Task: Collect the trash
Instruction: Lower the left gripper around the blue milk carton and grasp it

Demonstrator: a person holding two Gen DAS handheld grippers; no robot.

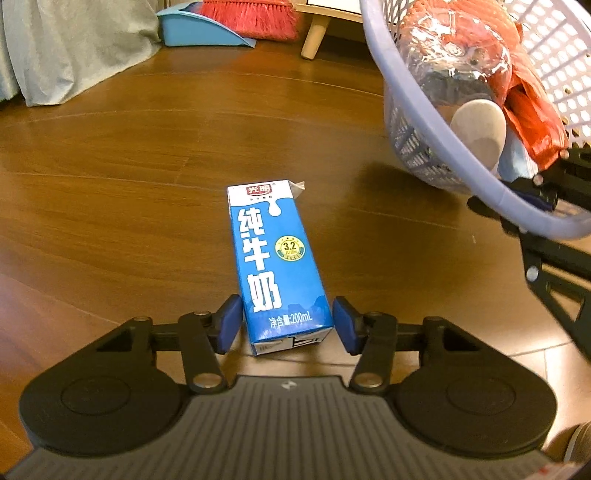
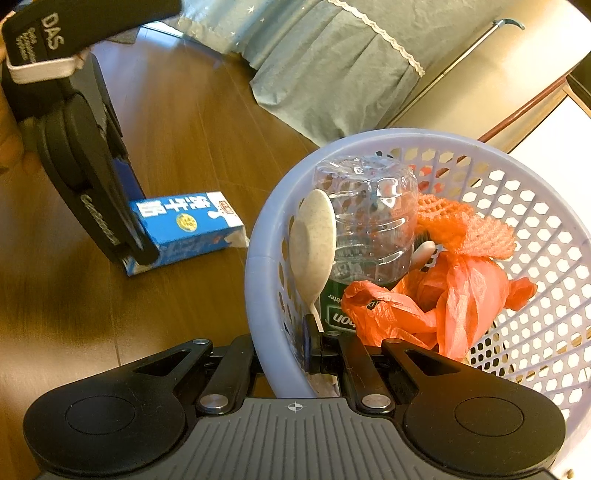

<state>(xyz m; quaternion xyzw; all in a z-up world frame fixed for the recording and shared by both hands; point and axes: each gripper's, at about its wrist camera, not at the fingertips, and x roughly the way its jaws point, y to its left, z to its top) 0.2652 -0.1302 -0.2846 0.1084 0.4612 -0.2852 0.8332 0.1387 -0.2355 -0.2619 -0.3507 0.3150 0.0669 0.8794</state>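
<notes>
- Left tongs [image 1: 286,325] sit lowest and closest in the left wrist view, spread wide, with one blue pad on each side of the milk carton's [image 1: 275,266] near end. The pad on the left looks to be touching or just shy of the carton wall; the other stands slightly apart.
- From the right wrist view the same tongs are seen reaching down over that end of the carton, which lies flat on the wooden floor [image 1: 110,184], printed face up, its torn spout corner pointing away from the tongs.
- Right tongs [image 2: 314,354] are pinched on the rim of the lilac basket [image 2: 258,280], one finger inside the wall and one outside, holding it tilted just beside the carton.
- Inside the basket lie a crushed clear bottle [image 2: 369,221], a pale spoon [image 2: 314,240], an orange plastic bag [image 2: 454,295] and orange netting [image 2: 469,229].
- Beyond the carton, well apart from it, are a blue dustpan [image 1: 199,29] with a red broom [image 1: 251,16].
- Step in hand, as I judge it: gripping the carton, the last loose piece visible near the basket.
- Next move calls for pressing the pads squarely on the two side walls, gently enough not to crush them, then lifting and carrying the carton sideways over the basket's rim.
</notes>
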